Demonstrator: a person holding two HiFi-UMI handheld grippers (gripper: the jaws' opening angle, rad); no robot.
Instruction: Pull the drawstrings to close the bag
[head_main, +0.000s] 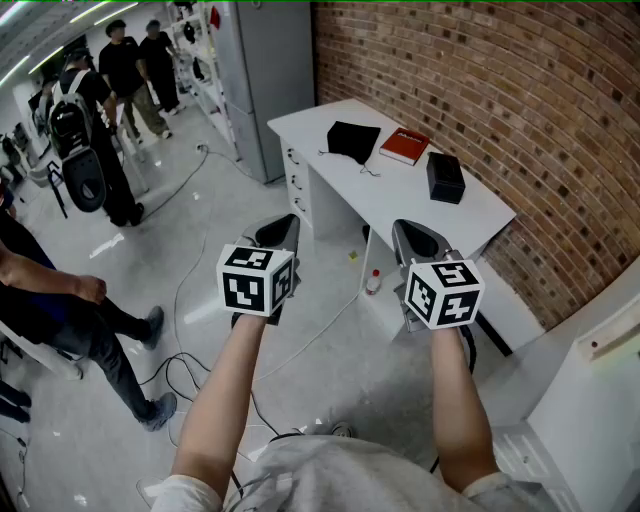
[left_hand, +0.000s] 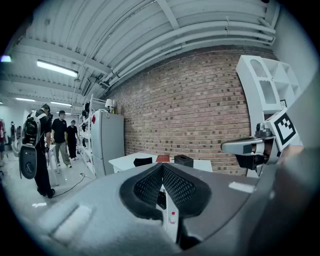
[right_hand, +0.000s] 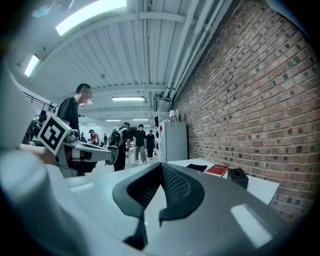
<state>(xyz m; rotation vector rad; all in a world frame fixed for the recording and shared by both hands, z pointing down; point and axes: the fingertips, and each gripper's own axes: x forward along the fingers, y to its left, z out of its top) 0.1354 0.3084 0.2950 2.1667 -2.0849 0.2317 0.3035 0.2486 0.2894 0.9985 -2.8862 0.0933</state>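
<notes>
A small black drawstring bag (head_main: 353, 140) lies flat on the white table (head_main: 480, 215) by the brick wall, its cord trailing toward the table's middle. My left gripper (head_main: 279, 232) and right gripper (head_main: 418, 240) are held side by side in the air, well short of the table. Both are shut with nothing between their jaws. In the left gripper view the bag (left_hand: 143, 161) is far off beyond the shut gripper (left_hand: 162, 167). The right gripper view shows the bag (right_hand: 196, 167) small past the shut gripper (right_hand: 161, 166).
A red book (head_main: 405, 146) and a black box (head_main: 445, 177) lie beside the bag. A grey cabinet (head_main: 262, 70) stands left of the table, a white shelf unit (head_main: 600, 380) at the right. Cables (head_main: 190, 370) cross the floor, and people (head_main: 90, 130) stand at the left.
</notes>
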